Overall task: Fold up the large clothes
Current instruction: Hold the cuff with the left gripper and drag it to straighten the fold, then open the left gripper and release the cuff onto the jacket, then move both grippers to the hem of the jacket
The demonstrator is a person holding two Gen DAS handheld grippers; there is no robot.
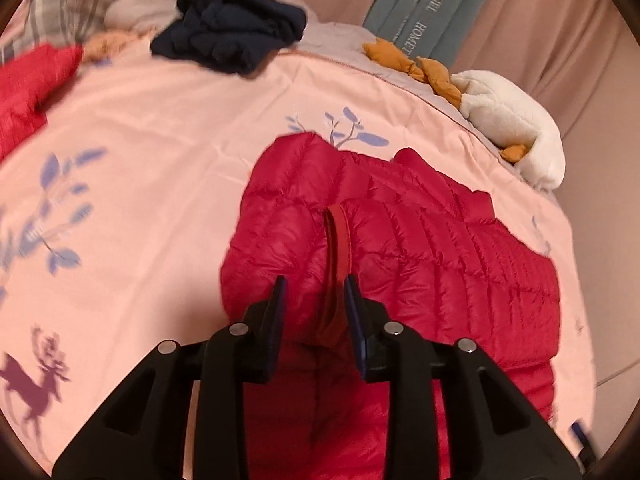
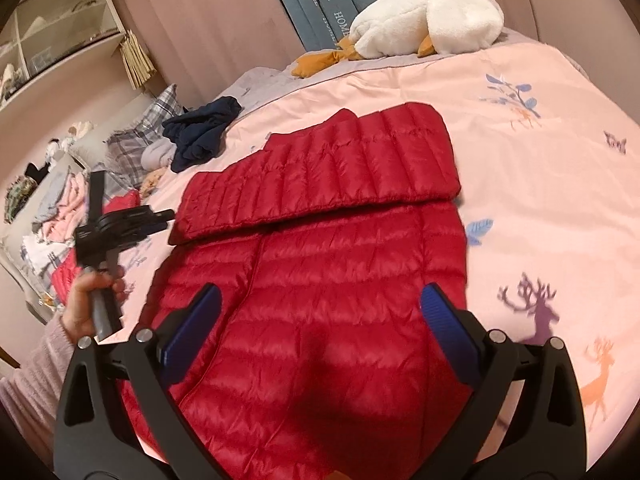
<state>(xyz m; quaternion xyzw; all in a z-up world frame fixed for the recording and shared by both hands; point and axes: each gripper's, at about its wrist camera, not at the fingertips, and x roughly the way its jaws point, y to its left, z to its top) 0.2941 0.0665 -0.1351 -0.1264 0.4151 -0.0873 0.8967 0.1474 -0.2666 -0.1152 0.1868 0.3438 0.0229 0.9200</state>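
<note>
A red quilted down jacket lies flat on the pink bedspread. In the right wrist view one sleeve is folded across the jacket's body. My left gripper stands open over the jacket's left edge. A red cuff band rises between its fingers, and the pads do not press on it. A hand holds this same left gripper at the jacket's left side. My right gripper hangs wide open above the lower part of the jacket, holding nothing.
A crumpled navy garment and a plaid pillow lie at the far left of the bed. A white plush goose rests at the head. More clothes are piled beside the bed on the left.
</note>
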